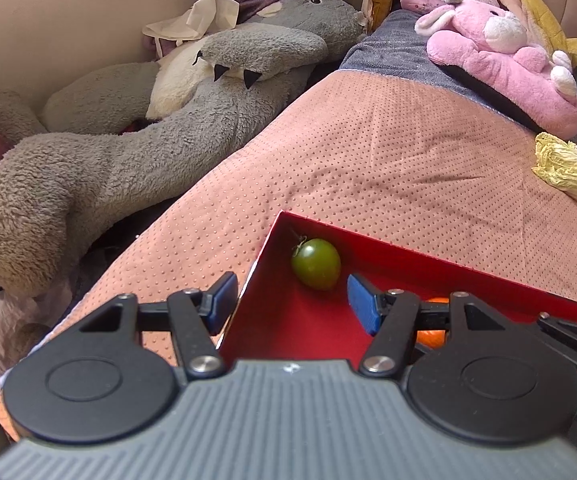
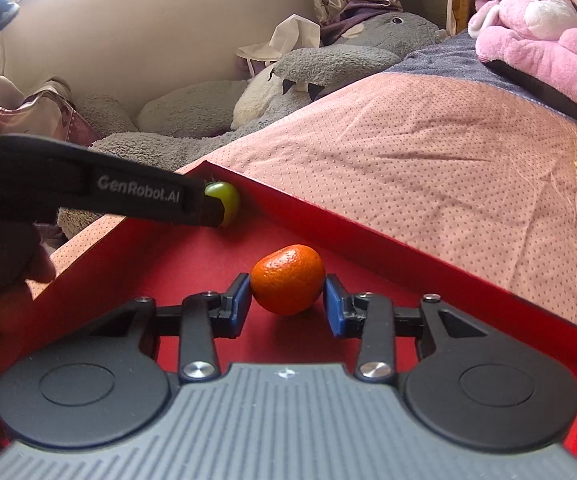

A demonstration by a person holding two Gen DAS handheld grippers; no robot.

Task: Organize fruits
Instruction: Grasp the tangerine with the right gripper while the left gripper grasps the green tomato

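Note:
A red shallow box lies on the pink bedspread. A green tomato rests in its far corner. My left gripper is open and empty, astride the box's left wall, with the tomato just beyond its fingers. An orange mandarin sits on the box floor, also partly visible in the left wrist view. My right gripper has its blue pads on either side of the mandarin; the left pad touches it, the right pad stands close. The left gripper's body crosses the right wrist view and hides part of the tomato.
A big grey plush toy lies along the bed's left edge by the wall. A pink plush rabbit sits at the far right. A yellow-white cabbage lies on the bedspread right of the box.

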